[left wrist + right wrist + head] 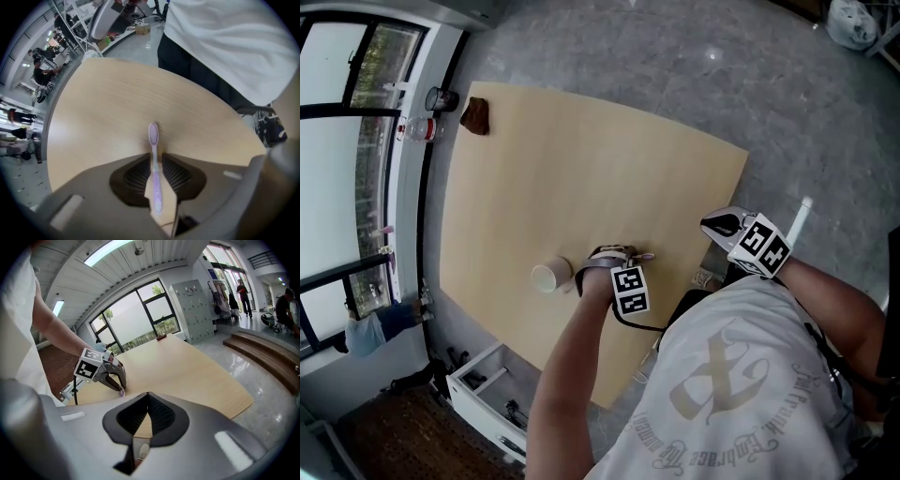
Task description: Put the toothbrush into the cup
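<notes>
Left gripper (154, 157) straddles the toothbrush (153, 133), jaws apart; an off-centre squeeze could flick it across the surface (108, 108).

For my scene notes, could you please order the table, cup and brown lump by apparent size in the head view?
1. table, by far the largest.
2. cup and brown lump: about alike; the lump lies farther from the camera, so unranked.
</notes>
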{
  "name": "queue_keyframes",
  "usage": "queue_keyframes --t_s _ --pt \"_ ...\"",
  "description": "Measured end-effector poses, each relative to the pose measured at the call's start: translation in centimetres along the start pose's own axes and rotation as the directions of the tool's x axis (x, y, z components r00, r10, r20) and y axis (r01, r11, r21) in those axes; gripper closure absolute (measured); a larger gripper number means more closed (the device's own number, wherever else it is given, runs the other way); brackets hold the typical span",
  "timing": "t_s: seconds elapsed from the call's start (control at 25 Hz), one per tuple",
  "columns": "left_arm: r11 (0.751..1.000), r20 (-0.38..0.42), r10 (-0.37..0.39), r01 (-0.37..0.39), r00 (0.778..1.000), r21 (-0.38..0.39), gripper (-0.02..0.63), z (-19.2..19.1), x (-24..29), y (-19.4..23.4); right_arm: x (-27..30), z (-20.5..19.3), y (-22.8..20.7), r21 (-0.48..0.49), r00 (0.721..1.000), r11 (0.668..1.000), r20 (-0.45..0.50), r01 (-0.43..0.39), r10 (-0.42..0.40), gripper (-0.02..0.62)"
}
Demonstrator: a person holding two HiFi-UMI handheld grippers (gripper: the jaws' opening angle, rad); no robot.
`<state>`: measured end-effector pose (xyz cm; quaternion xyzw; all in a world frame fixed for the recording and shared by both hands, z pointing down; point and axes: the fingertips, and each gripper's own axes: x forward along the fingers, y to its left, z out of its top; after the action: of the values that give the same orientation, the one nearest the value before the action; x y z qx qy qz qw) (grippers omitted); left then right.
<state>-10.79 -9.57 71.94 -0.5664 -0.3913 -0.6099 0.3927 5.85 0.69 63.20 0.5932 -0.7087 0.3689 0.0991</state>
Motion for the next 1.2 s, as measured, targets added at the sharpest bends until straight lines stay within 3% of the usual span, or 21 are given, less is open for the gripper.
queue_keyframes --t_s 0.44,0.76,1.04,1.2 --pt "0.997 0.006 -0.004 0.005 1.000 -0.082 0.551 -0.1 0.2 -0.1 0.4 0.0 0.7 -0.047 1.000 0.999 -0.001 -0.003 0.003 0.583" --pt "0.972 0.072 0.047 -0.029 0.996 -0.233 0.572 0.4 -0.6 -0.3 0.2 0.3 1.1 -0.064 1.000 0.998 -0.008 -0.013 0.012 0.583" --pt "0.891 0.155 0.173 -0.088 0.973 -0.444 0.572 1.6 -3.1 0.7 0.8 0.4 2.0 -0.092 0.999 0.995 -0.014 -0.040 0.039 0.583" --pt "0.814 0.185 0.262 -0.114 0.947 -0.570 0.572 1.5 -5.1 1.3 1.2 0.9 2.5 -0.109 0.998 0.992 -0.024 -0.056 0.054 0.583"
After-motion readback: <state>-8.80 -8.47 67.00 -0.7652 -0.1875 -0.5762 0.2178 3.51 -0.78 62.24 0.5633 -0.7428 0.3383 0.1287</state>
